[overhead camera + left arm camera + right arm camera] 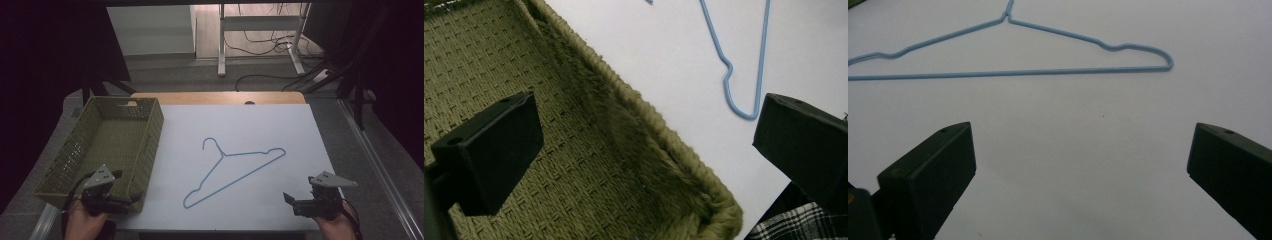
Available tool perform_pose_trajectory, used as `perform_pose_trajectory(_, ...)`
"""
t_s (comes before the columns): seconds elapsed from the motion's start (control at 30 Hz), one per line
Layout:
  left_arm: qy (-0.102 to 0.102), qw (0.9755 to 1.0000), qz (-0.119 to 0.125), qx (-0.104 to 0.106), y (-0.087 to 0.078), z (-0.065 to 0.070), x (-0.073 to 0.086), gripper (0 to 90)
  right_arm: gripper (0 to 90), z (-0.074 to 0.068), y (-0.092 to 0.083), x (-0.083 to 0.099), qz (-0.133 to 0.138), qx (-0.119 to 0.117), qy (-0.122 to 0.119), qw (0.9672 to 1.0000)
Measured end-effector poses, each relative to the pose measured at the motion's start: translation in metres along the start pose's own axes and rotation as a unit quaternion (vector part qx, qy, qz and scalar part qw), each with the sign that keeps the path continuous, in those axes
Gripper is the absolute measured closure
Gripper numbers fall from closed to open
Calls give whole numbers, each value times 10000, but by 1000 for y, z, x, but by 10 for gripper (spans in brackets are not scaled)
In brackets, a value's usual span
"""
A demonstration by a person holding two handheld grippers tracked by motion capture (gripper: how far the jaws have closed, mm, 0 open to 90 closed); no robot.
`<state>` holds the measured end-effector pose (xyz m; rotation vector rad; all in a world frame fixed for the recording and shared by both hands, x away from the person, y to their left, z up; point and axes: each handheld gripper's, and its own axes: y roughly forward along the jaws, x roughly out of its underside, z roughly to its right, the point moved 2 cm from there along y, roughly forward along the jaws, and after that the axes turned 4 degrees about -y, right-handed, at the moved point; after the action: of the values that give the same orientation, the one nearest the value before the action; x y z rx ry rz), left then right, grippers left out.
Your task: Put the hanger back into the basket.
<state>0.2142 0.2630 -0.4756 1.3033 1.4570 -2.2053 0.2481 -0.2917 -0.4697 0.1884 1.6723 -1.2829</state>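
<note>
so here's the setup: a thin blue wire hanger is lying flat on the white table top, roughly in the middle, hook end pointing toward the far side and the long straight bar running diagonally from near-left to far-right. nothing is touching it.

off to the left there's a green woven basket sitting on the table edge, well apart from the hanger's hook but fairly near its lower-left corner.

the left gripper is down at the near-left, held in the person's left hand, hovering right over the near corner of the basket. in the left gripper view its 2 black jaws stand wide apart with nothing between them, 1 over the basket's woven floor and the other over the white surface, with the basket's rim running between them. the hanger's shoulder bend shows further up in that view.

the right gripper is at the near-right edge of the table, in the person's right hand, pointing in toward the hanger. right gripper view has both jaws spread wide too, only bare table between them, and the hanger lies ahead, clear of the jaws. so both are fully open and not holding anything.
</note>
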Motion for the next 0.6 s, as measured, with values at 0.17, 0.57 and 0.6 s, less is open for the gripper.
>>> perform_pose_trajectory(0.17, 46, 10000, 6, -33, -1, -1, -1, 1, 0, 0, 0, 0, -40, 58, -71, 10000)
perform_pose_trajectory(0.57, -35, 9998, -152, -148, 1, -5, 0, 5, 0, -2, -2, -2, 53, -35, -32, 10000)
perform_pose_trajectory(0.6, -51, 9997, -152, -168, 1, -5, 0, 6, 0, -3, -2, -3, 66, -45, -24, 10000)
